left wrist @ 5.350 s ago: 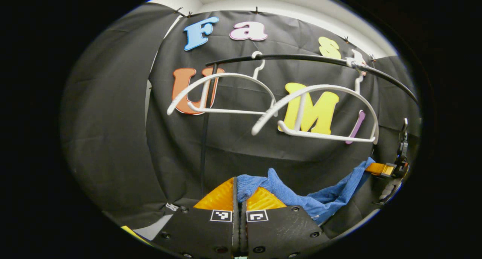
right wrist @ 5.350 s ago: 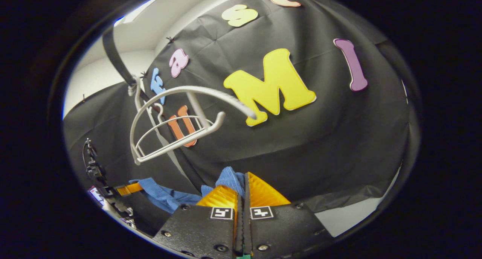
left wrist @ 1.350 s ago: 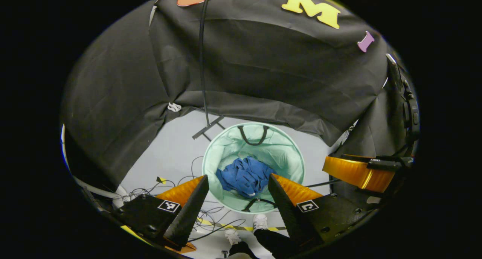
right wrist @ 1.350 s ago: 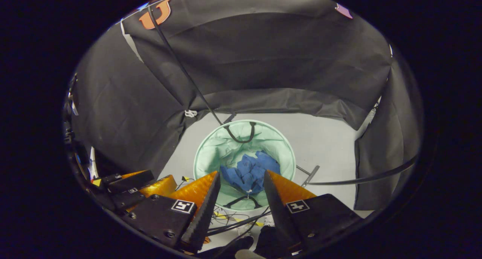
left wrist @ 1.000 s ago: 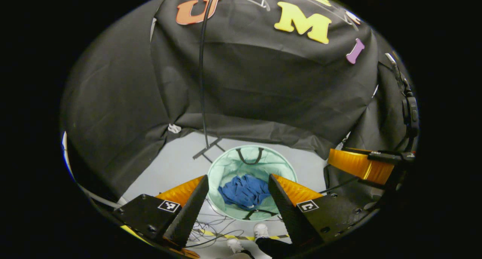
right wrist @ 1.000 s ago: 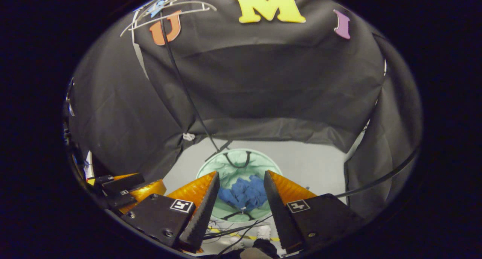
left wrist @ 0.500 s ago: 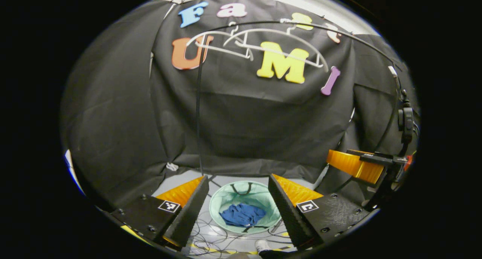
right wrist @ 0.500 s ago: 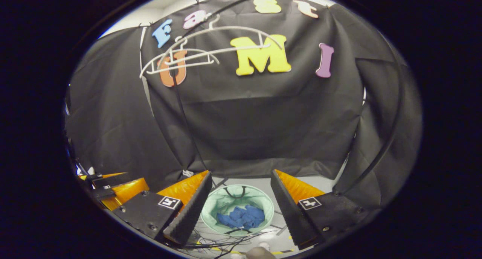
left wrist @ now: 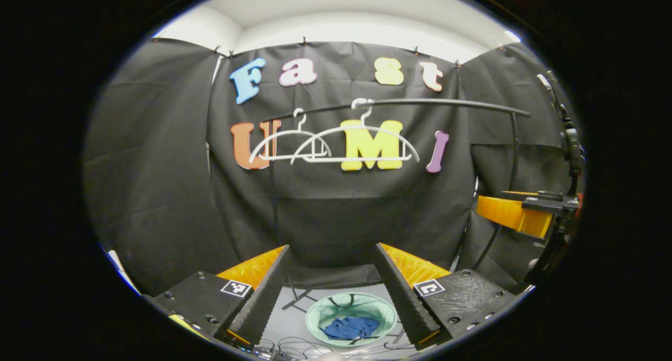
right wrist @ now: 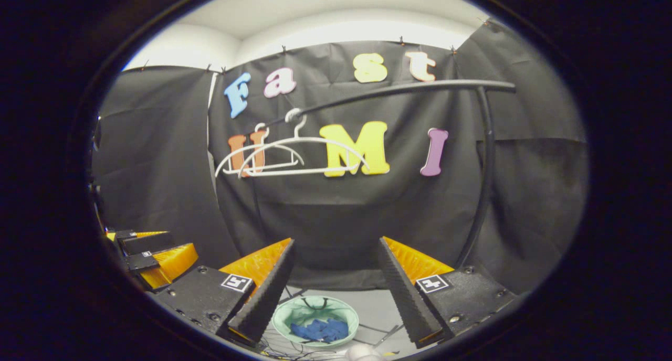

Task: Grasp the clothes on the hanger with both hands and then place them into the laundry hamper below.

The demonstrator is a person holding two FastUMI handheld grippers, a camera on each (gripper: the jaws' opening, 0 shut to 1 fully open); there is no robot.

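both my left gripper [left wrist: 332,277] and right gripper [right wrist: 336,274] have fingers spread wide, holding nothing. blue clothes [left wrist: 350,328] lie inside the laundry hamper [left wrist: 320,309] on the floor, below two bare hangers [left wrist: 336,146].

- Left gripper view: rides the left claw [left wrist: 332,293], faces the booth's back wall level-on, well back from the rail [left wrist: 399,103].
- Right gripper view: rides the right claw [right wrist: 336,293], faces likewise, from farther right.
- Shared: hangers [left wrist: 336,146], rail, hamper [left wrist: 350,327] low on the floor.
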